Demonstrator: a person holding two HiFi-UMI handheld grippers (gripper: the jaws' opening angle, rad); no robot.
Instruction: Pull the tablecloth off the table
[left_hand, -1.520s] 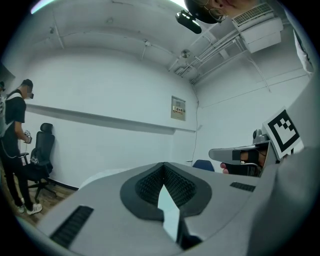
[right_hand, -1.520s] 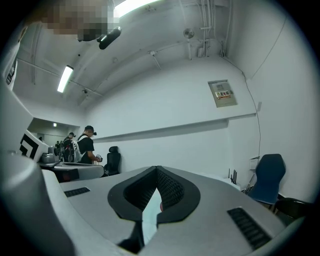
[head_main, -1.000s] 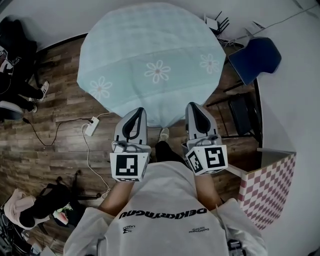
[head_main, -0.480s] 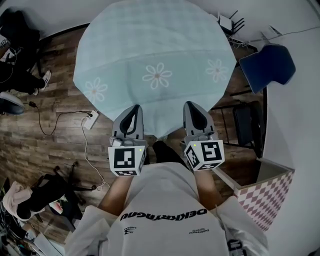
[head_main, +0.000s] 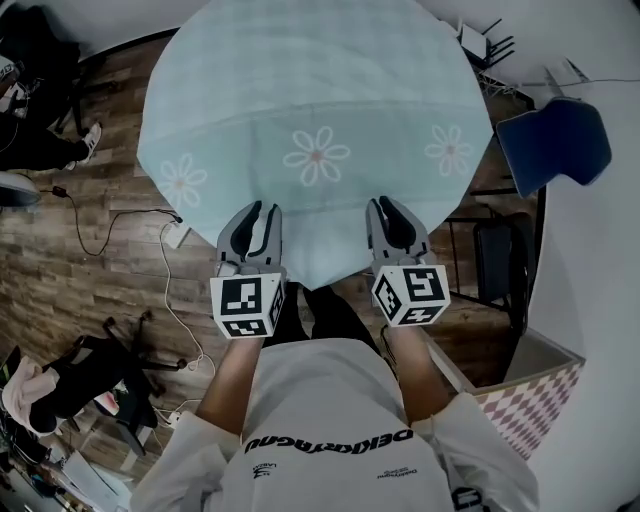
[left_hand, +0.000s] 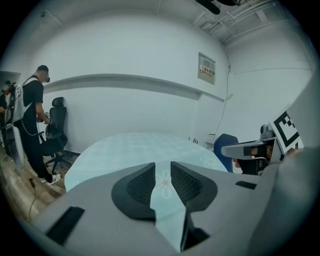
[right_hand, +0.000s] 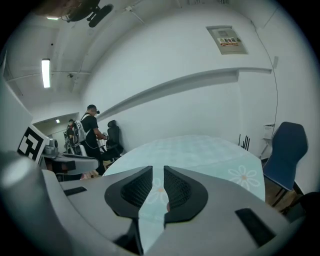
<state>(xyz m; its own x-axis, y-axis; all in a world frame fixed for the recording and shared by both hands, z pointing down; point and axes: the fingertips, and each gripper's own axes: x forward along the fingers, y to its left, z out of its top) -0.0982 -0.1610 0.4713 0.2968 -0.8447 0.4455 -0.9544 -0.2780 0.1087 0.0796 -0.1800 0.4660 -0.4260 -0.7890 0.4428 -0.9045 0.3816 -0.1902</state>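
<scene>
**Trainee:** Both grippers sit nearer the cloth than a second ago, and the jaws that were shut then are parting. What is the purpose?

**Technician:** Preparation for a grasp, by my reading. The left gripper (head_main: 260, 210) and right gripper (head_main: 390, 207) are held side by side and level. Their tips point at the near hanging edge of the pale blue-green round tablecloth with white daisy prints (head_main: 310, 90). Two spaced grips would draw the edge evenly. On each gripper the jaws are opening and the gap is narrow. Nothing is between them; the cloth shows through each gap, farther off.

**Trainee:** Where does the cloth lie?

**Technician:** It is spread flat over the round desk, which it hides completely, and its skirt hangs all round. Pulling has not begun. Nothing stands on the cloth.

**Trainee:** What lies in the pull path?

**Technician:**
- The dark blue chair (head_main: 555, 140) and the black metal-framed chair (head_main: 497, 255) stand close on the right.
- The pink-and-white chequered box (head_main: 525, 400) is at the near right.
- The white power strip (head_main: 175, 235) lies with its cable on the brown wooden floor (head_main: 80, 290), left of the hem.
- A person in dark clothes (left_hand: 31, 120) stands beyond the desk, well apart.
</scene>
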